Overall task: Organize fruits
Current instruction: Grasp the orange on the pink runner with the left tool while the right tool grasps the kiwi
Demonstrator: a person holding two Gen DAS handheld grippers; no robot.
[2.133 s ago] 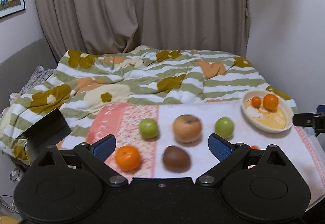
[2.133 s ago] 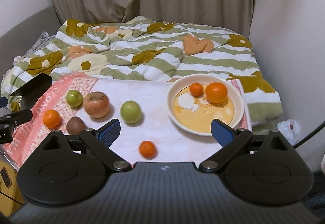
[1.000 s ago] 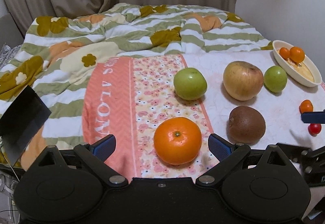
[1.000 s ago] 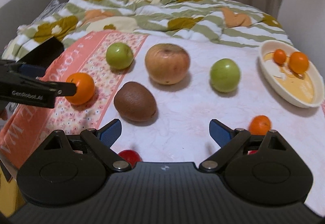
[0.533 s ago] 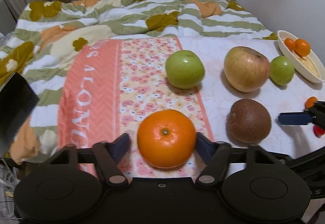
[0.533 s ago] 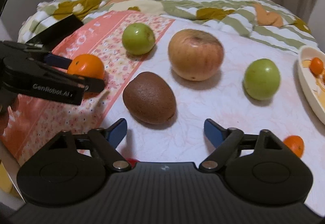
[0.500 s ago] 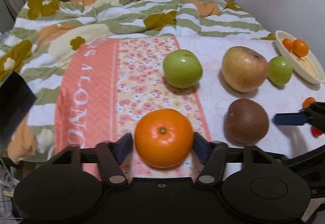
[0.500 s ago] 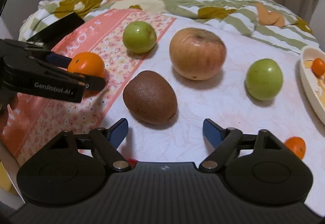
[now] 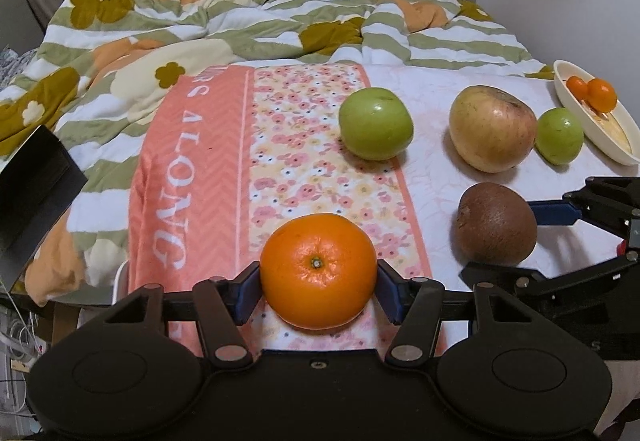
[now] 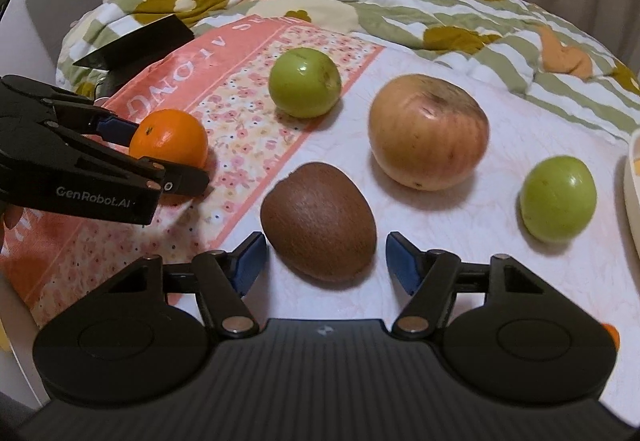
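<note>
Kiwi (image 10: 318, 221) lies lengthwise across the closing right gripper (image 10: 322, 261), seemingly untouched.

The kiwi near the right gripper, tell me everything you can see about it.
The kiwi is a brown, fuzzy, egg-shaped fruit, whole and unpeeled, lying on its side on the white patterned cloth, just beside the pink floral strip. It sits between the blue pads of the right gripper, whose jaws are closing with small gaps still showing at both sides. The big reddish-yellow apple lies behind it, apart; nothing but the cloth visibly touches it.
</note>
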